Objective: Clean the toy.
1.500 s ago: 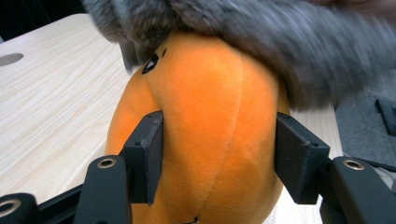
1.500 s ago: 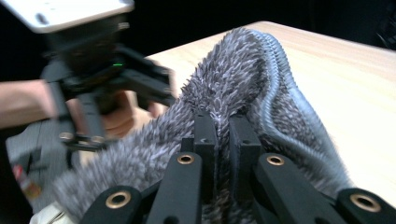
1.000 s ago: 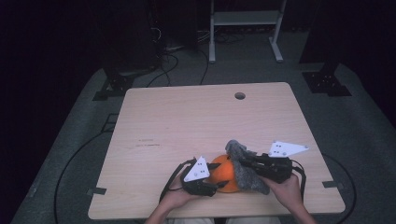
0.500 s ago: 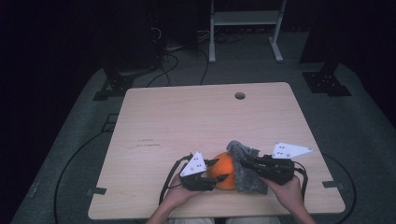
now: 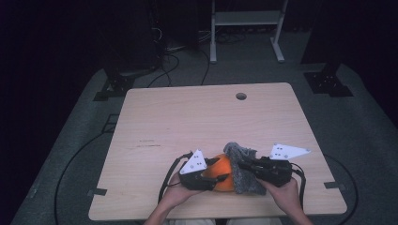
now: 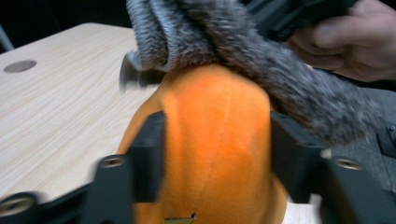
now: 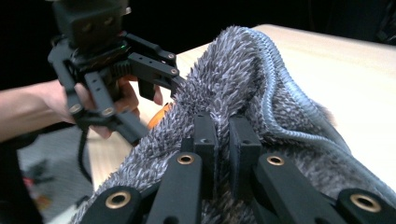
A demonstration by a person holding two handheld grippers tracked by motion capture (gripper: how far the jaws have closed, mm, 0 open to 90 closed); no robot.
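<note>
An orange plush ball (image 5: pixel 222 168) rests near the table's front edge, half covered by a grey fuzzy cloth (image 5: pixel 243 180). My left gripper (image 5: pixel 219 173) comes at it from the left. Its jaws have just been opening, but the ball (image 6: pixel 215 135) still sits between them with both pads against its sides. The cloth (image 6: pixel 224 37) drapes over the ball's far side. My right gripper (image 5: pixel 244 166) is shut on the cloth (image 7: pixel 243 79), its jaws (image 7: pixel 222 140) pinching a fold. Beyond it are the left gripper (image 7: pixel 159 79) and a sliver of orange (image 7: pixel 159 116).
The light wooden table (image 5: pixel 187 122) has a round cable hole (image 5: pixel 241 96) near its far edge. Both hands work close to the front edge. Cables, a white frame's legs (image 5: pixel 213 56) and black stands lie on the dark floor behind the table.
Both hands stay at the front edge. The left gripper's grey plate has tilted slightly. The ball and cloth remain where they were.
</note>
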